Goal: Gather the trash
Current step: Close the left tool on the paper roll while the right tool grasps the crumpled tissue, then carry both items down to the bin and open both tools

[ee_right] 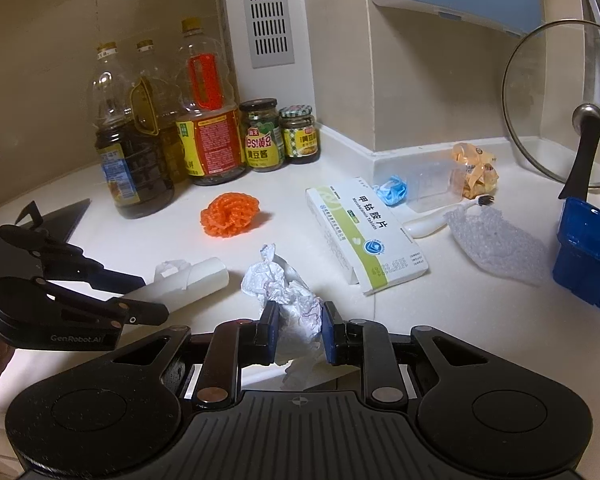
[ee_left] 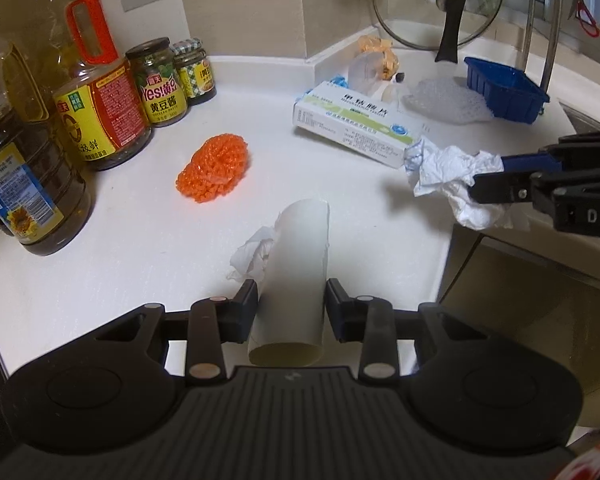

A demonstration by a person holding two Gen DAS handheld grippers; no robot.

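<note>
A white kitchen counter (ee_right: 440, 300) holds scattered trash. The left gripper (ee_left: 291, 304) has its jaws closed on a cardboard paper tube (ee_left: 296, 264) with a tissue scrap at its far end, raised above the counter. The right gripper (ee_right: 299, 334) clamps a crumpled white tissue (ee_right: 288, 292) near the counter's front edge. Against the wall stand oil bottles (ee_right: 134, 148), partly filled with dark oil, and two sauce jars (ee_right: 278, 136). A clear plastic tub (ee_right: 432, 186) lies beside a medicine box (ee_right: 364, 232); a blue container (ee_right: 588, 264) sits right, contents hidden.
</note>
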